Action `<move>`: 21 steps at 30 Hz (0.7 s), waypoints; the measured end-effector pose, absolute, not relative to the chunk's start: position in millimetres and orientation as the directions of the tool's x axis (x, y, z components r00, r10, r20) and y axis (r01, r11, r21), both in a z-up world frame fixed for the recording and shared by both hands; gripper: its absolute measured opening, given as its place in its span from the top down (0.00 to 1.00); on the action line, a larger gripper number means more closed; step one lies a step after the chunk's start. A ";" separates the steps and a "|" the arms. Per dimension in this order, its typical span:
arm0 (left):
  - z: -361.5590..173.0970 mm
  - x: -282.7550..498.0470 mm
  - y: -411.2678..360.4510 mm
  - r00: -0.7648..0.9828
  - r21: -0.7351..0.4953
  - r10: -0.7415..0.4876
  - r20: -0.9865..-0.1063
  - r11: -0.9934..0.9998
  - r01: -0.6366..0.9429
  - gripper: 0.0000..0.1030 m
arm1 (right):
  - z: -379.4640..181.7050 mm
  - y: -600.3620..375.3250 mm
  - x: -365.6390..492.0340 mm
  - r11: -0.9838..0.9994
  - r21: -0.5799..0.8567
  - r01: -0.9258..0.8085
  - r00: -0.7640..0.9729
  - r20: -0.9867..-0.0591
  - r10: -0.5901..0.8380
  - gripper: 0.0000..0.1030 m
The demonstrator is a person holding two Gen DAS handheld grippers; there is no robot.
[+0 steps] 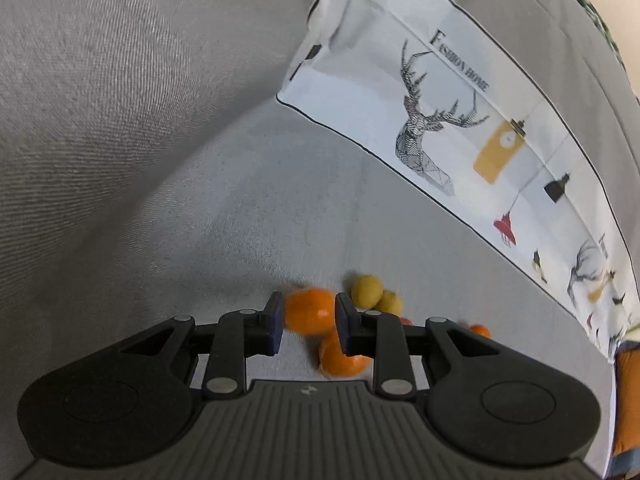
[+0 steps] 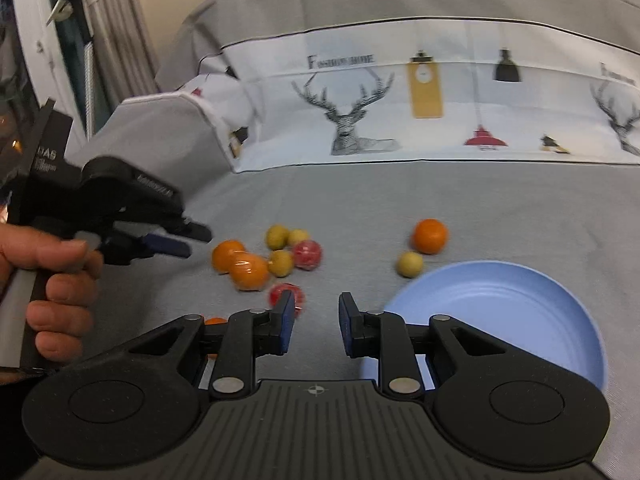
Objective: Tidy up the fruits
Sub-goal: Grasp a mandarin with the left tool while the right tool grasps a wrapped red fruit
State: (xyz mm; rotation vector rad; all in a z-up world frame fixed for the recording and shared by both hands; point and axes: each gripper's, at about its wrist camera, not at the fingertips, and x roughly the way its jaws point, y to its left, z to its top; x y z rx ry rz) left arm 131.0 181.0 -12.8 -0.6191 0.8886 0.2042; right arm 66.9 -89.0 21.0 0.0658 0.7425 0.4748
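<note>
Several small fruits lie on a grey cloth: oranges (image 2: 240, 266), yellow-green ones (image 2: 280, 262), red ones (image 2: 307, 254), and a separate orange (image 2: 429, 236) with a yellow-green fruit (image 2: 409, 264) near a blue plate (image 2: 520, 308). The plate holds nothing. My left gripper (image 1: 308, 320) is open with an orange (image 1: 308, 310) between its fingers, not clamped; in the right wrist view the left gripper (image 2: 188, 240) hovers just left of the oranges. My right gripper (image 2: 314, 320) is open and empty, above the cloth between a red fruit (image 2: 282, 294) and the plate.
A white patterned pillow with deer prints (image 2: 400, 112) lies behind the fruits. A grey cushion (image 1: 120, 100) rises at the left. Curtains and a white frame (image 2: 100, 20) stand at the far left. A hand (image 2: 52, 280) holds the left gripper.
</note>
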 end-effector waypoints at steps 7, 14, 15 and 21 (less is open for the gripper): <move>-27.3 146.2 173.3 0.595 -0.385 -0.082 -0.799 0.830 -0.403 0.51 | -9.2 -49.4 94.4 0.898 0.183 -0.401 0.622 -0.666 0.413 0.47; -39.8 158.8 165.4 0.560 -0.341 -0.079 -0.825 0.859 -0.382 0.53 | -39.6 -26.5 115.2 0.894 0.149 -0.422 0.580 -0.714 0.393 0.44; -39.6 159.0 165.4 0.564 -0.344 -0.081 -0.822 0.860 -0.378 0.57 | -41.4 -25.1 116.4 0.893 0.146 -0.425 0.577 -0.716 0.392 0.53; -28.6 152.1 167.6 0.602 -0.351 -0.054 -0.797 0.853 -0.387 0.58 | -31.4 -27.2 113.8 0.888 0.146 -0.436 0.597 -0.692 0.407 0.69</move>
